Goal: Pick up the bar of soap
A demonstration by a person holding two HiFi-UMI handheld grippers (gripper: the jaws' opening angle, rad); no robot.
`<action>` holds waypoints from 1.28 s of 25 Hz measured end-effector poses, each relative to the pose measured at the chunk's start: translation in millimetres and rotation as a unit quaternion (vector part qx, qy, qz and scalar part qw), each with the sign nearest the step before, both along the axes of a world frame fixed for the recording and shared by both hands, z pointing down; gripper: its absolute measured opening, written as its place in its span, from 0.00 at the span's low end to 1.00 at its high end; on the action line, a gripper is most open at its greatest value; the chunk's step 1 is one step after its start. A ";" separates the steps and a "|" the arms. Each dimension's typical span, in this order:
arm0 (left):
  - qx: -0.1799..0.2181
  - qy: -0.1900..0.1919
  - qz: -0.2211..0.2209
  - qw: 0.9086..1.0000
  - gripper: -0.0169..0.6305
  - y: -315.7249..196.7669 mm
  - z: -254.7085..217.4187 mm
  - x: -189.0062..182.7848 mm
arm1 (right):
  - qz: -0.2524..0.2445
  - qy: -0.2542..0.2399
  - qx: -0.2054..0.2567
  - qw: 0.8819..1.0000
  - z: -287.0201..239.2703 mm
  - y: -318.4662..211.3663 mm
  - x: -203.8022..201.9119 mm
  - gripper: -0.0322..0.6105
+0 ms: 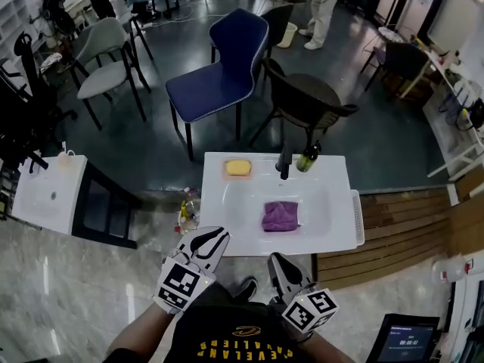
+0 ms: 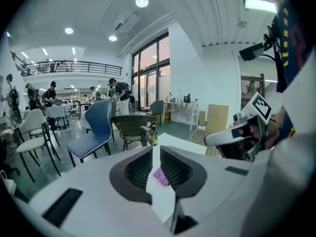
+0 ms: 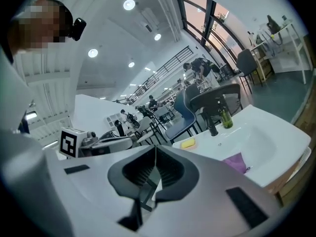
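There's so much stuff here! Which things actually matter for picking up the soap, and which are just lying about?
For the job: bar of soap, on the white sink; left gripper; right gripper.

Just lying about: purple cloth in the basin; green bottle; black tap; blue chair.

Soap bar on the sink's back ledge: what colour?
The soap bar is yellow. It shows best in the head view.

Left gripper (image 1: 212, 237) jaws seemingly barely apart; right gripper (image 1: 277, 261) closed, empty.
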State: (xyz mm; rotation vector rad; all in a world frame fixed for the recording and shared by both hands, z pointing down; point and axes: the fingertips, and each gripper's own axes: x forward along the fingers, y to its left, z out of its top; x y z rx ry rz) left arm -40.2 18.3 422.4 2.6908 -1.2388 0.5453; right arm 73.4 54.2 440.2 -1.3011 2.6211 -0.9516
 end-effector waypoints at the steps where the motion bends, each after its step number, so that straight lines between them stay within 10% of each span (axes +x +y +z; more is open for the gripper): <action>1: 0.000 -0.011 0.002 1.000 0.09 -9.5 2.3 -2.5 | 0.001 -0.001 -0.002 1.000 1.2 -2.4 0.2 0.08; 16: -0.060 -0.127 0.092 0.986 0.36 -154.9 73.9 -23.4 | 0.088 0.010 -0.005 0.996 -3.7 -71.1 1.8 0.08; 32: -0.088 -0.296 0.202 0.930 0.41 -237.5 162.8 -18.5 | 0.112 0.022 -0.025 0.993 4.7 -112.4 -19.4 0.08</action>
